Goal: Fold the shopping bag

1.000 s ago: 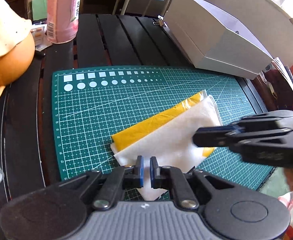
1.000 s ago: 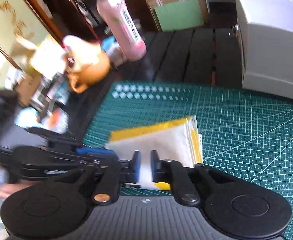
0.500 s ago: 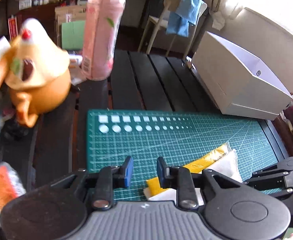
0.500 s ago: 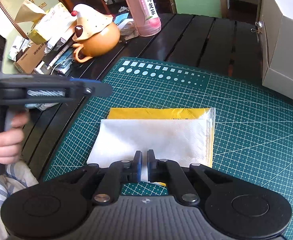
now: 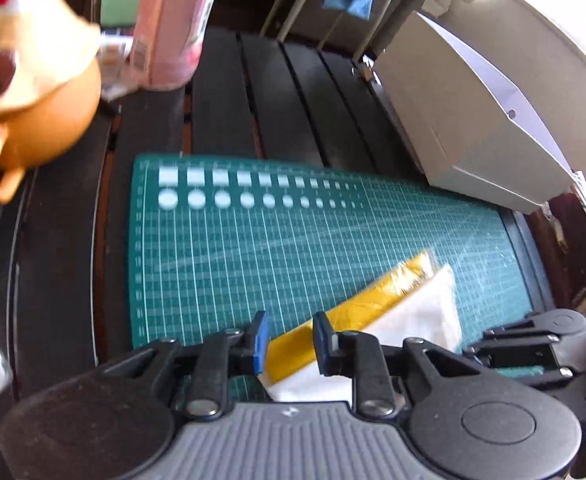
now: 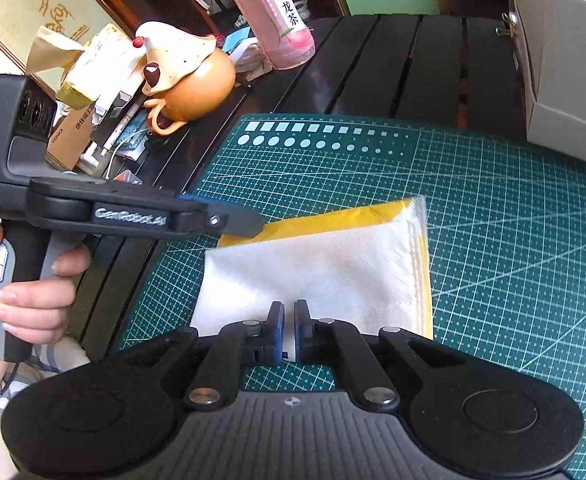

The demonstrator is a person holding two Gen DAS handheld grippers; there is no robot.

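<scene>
The folded shopping bag (image 6: 313,268), white on top with a yellow strip along its far edge, lies flat on the green cutting mat (image 6: 493,208). My right gripper (image 6: 289,328) is shut on the bag's near white edge, and fabric shows between its pads. My left gripper (image 5: 289,340) is open with a plain gap, hovering over the left end of the yellow strip (image 5: 373,308) without pinching it. From the right wrist view, the left gripper (image 6: 249,226) reaches in from the left, held by a hand (image 6: 33,292), its tip over the bag's far left corner.
An orange teapot with a cream lid (image 6: 189,76) and a pink drink bottle (image 6: 277,8) stand beyond the mat's far left corner, amid papers and boxes. A white cardboard box (image 5: 485,112) sits at the mat's far right. The mat lies on a dark slatted table (image 5: 293,92).
My left gripper has let go of the bag's white corner, opened, and shifted left to hover over the yellow strip's end. The right gripper has stayed shut on the near edge.
</scene>
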